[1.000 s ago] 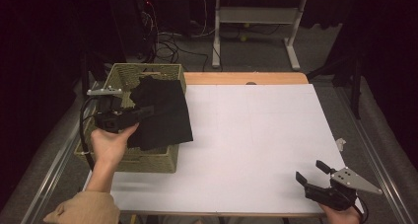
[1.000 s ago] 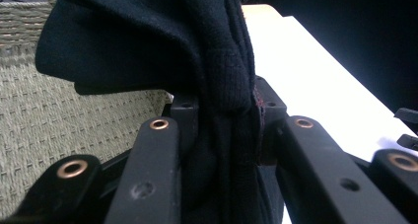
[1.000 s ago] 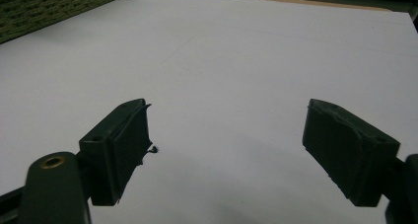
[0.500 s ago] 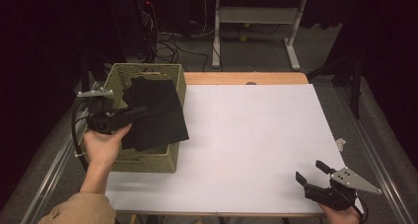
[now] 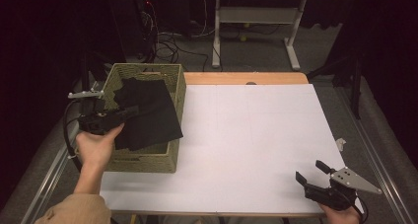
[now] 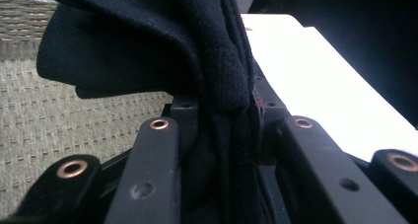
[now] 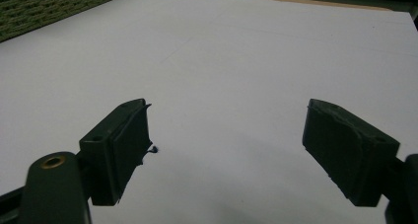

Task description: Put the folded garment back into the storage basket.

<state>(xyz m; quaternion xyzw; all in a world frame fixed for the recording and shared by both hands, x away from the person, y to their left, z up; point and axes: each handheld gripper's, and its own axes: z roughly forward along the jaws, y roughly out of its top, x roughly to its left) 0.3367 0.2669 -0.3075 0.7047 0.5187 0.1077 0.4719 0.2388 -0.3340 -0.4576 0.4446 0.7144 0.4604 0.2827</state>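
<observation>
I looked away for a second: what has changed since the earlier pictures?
The left hand-held gripper, still clamped on the black cloth, drew it back left over the woven basket. The right hand-held gripper stayed open at the table's near right corner.

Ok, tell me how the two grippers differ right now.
The left gripper is shut on the black cloth; the right gripper is open and holds nothing. The left one hangs over the basket; the right one sits low near the white table's front corner. Both are black and hand-held.
</observation>
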